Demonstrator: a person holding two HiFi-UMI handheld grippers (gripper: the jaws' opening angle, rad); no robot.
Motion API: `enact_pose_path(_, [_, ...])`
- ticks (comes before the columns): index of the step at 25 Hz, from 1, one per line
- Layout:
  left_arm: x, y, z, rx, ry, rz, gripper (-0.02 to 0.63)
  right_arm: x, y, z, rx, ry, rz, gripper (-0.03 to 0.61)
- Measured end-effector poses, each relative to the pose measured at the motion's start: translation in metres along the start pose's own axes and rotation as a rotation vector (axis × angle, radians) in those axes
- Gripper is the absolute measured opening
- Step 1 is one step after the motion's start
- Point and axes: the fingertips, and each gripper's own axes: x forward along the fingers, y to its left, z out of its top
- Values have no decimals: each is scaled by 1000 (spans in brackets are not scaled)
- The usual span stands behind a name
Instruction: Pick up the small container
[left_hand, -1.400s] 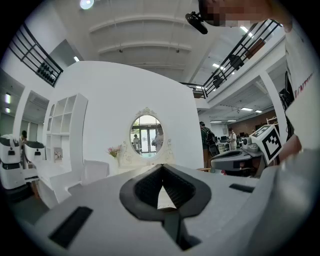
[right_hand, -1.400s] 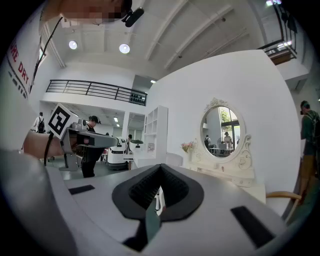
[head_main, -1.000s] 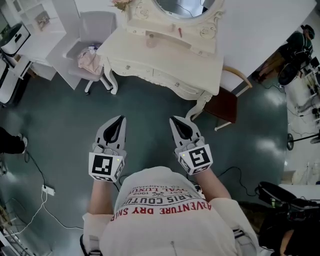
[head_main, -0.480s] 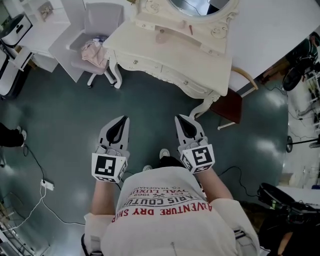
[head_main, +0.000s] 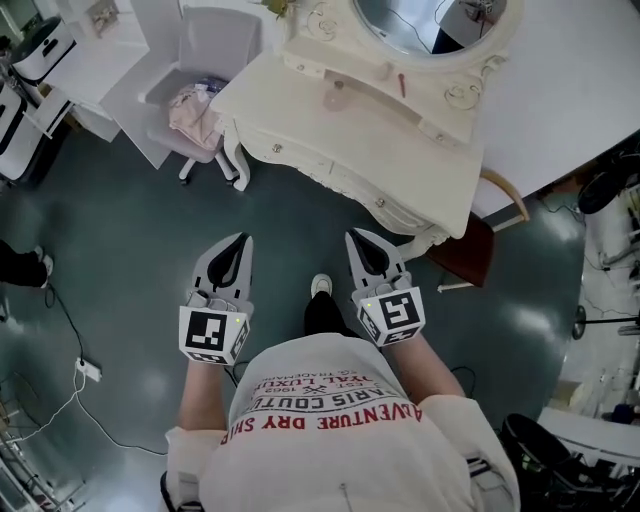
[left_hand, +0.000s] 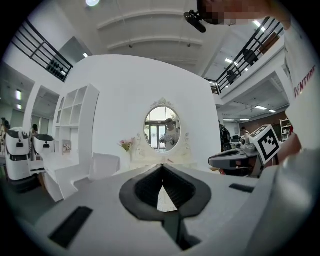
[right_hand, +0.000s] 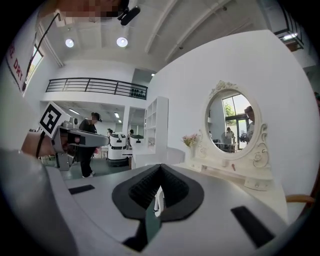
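Note:
A small pinkish container (head_main: 338, 88) stands on the raised shelf of the cream dressing table (head_main: 330, 140), below the oval mirror (head_main: 420, 25); a thin red stick (head_main: 402, 86) lies to its right. In the right gripper view the container (right_hand: 223, 163) shows far ahead on the shelf. My left gripper (head_main: 243, 238) and right gripper (head_main: 351, 236) hang side by side over the green floor, well short of the table. Both are shut with nothing between the jaws. The left gripper view faces the mirror (left_hand: 162, 127).
A white swivel chair (head_main: 200, 60) with pink cloth (head_main: 192, 108) stands left of the table. A wooden chair with a dark red seat (head_main: 468, 255) is tucked at the table's right. White shelving and a white machine (head_main: 40, 50) are far left. Cables and a power strip (head_main: 88, 370) lie on the floor.
The person has stepped toward the dressing table, which now sits lower and further right in the head view. Both grippers keep their pose and stay shut.

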Motion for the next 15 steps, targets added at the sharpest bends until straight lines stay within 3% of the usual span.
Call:
enact_pose_path(7, [128,8,25,0,4,23,6,70,-111,23,5,-39,9,-2])
enact_pose_path(15, [247,7,35,-2,24,10,6,122,-213,19,39,-26,-18,-2])
